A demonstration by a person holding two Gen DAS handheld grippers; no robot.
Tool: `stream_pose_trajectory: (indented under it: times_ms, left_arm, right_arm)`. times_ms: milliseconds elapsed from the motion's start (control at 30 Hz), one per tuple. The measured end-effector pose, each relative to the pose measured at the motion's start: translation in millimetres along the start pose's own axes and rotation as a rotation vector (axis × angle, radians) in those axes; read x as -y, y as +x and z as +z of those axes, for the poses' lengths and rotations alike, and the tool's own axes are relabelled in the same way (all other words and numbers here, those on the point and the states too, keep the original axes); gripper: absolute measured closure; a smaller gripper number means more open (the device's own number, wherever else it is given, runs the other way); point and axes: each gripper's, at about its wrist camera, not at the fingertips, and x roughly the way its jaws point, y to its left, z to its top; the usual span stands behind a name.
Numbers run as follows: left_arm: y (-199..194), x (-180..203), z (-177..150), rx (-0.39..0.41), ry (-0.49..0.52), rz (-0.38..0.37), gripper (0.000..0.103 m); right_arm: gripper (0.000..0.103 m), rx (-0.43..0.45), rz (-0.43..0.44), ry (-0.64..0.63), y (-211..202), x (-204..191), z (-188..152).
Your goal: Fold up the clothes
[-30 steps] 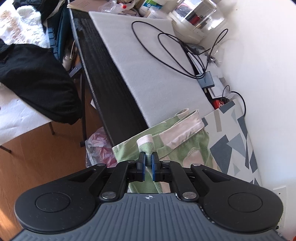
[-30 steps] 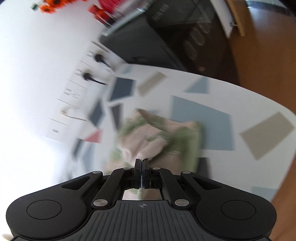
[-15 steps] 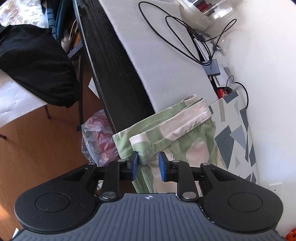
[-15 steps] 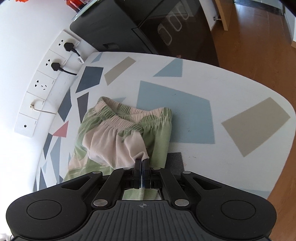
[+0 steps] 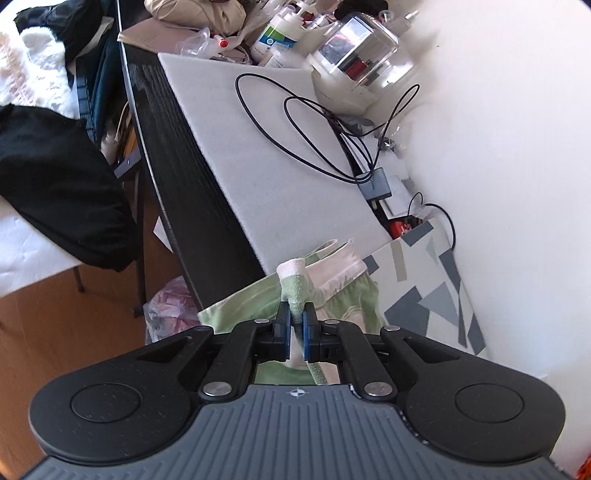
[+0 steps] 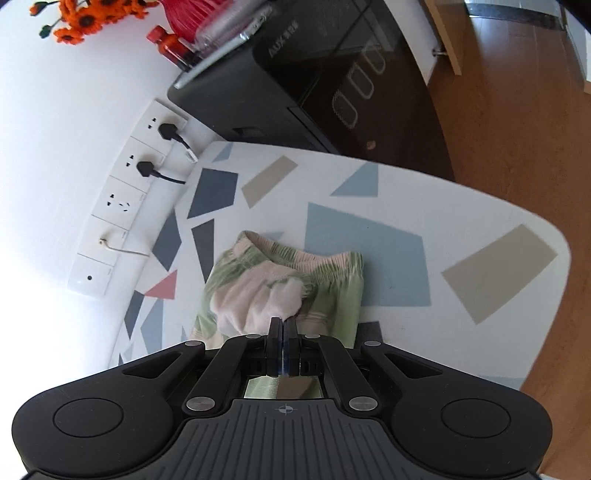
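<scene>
While my left gripper (image 5: 296, 320) and right gripper (image 6: 282, 326) are pinching the shorts (image 6: 325, 295), their waistband is pointing toward the black cabinet (image 6: 332, 85).

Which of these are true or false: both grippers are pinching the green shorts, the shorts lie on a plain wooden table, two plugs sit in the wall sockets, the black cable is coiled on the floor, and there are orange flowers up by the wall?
1. Both the left gripper and the right gripper are shut on the green shorts. True.
2. The shorts lie on a plain wooden table. False: the table is white with coloured geometric patches.
3. Two black plugs sit in the wall sockets. True.
4. The black cable is coiled on the floor. False: it lies on a grey mat.
5. Orange flowers show by the wall. True.
</scene>
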Motion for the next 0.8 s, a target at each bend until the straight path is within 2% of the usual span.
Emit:
stream_pose_trajectory:
  times_ms: [267,333,367,400,433,467,500,667,800]
  left_arm:
    - [38.6,-15.4,-13.0,-0.084,-0.017,0.154,0.095]
    - [48.8,-18.3,-16.5,-0.106,-0.019,0.193,0.081]
    - [48.8,-17.4,-17.4,-0.119,-0.015,0.196,0.076]
    - [45.9,-15.2,-18.5,-0.125,-0.006,0.188,0.066]
    - [42.0,-12.8,-19.5,-0.123,0.005,0.186,0.054]
    - [37.9,-10.5,-20.4,-0.119,0.016,0.185,0.049]
    - [34.3,-9.1,-21.1,-0.116,0.023,0.19,0.041]
    - [24.8,-1.0,-21.3,-0.107,0.011,0.206,0.04]
    - [15.9,29.3,-28.0,-0.067,0.077,0.172,0.04]
  right_arm:
    - [0.103,-0.041,-0.123,-0.041,33.1,21.0,-20.1]
    - [0.102,-0.053,-0.134,-0.05,38.5,23.5,-23.6]
    - [0.099,-0.053,-0.132,-0.055,37.2,23.7,-24.0]
    - [0.097,-0.053,-0.131,-0.061,35.8,23.9,-24.4]
    - [0.091,-0.039,-0.129,-0.074,31.9,23.6,-23.7]
    - [0.084,-0.026,-0.126,-0.086,27.9,23.3,-23.1]
    - [0.082,-0.012,-0.124,-0.098,24.0,22.9,-22.4]
    - [0.08,0.057,-0.071,-0.083,12.3,29.1,-5.3]
    - [0.081,0.066,-0.01,-0.086,22.3,27.1,8.9]
